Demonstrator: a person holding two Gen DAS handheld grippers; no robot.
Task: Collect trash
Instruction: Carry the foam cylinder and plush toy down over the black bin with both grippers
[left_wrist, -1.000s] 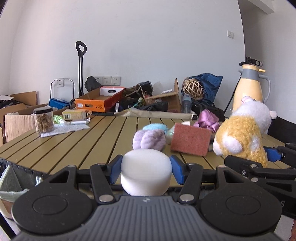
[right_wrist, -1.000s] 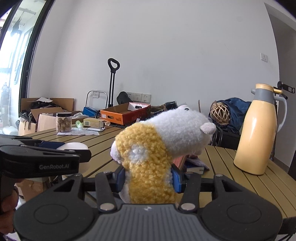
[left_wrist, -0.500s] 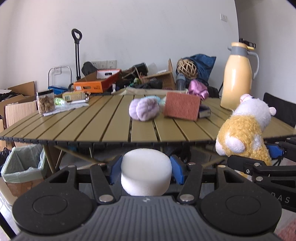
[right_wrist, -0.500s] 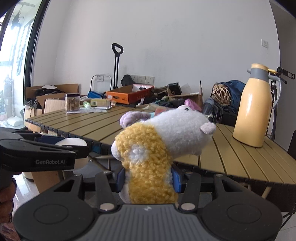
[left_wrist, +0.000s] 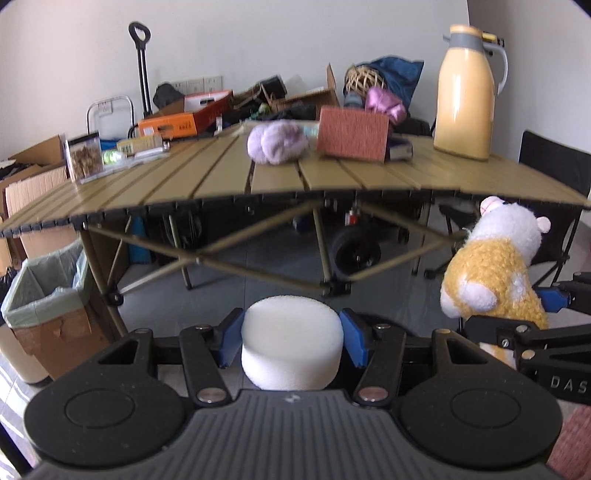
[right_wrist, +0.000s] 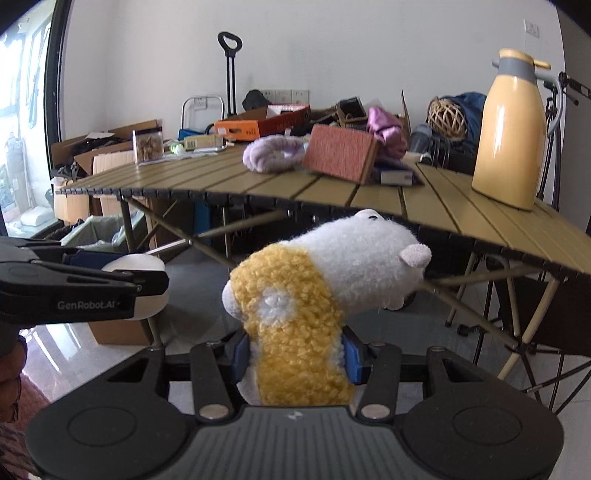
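My left claw (left_wrist: 291, 338): clamped on white foam puck (left_wrist: 291, 347), below tabletop (left_wrist: 207, 177) edge.
My right claw (right_wrist: 296, 352): gripping yellow-and-white plush toy (right_wrist: 314, 295).
Lined trash box (left_wrist: 48, 295): floor, left.

My left tongs (left_wrist: 291, 341) grip a foam puck (left_wrist: 290, 350) between the pads; to their right, my right tongs (right_wrist: 295, 354) clasp a plush toy (right_wrist: 317, 295). Ahead of and above both tongs stretches the desk (left_wrist: 207, 184). On it, straight ahead, a fluffy bundle (left_wrist: 277, 142) lies just left of a scrub pad (left_wrist: 352, 133), with a jug (left_wrist: 467, 92) farther right and a jar (left_wrist: 84, 157) far left. Below the desk's left end, ahead-left of my left tongs, a lined bin (left_wrist: 48, 295) stands on the floor.
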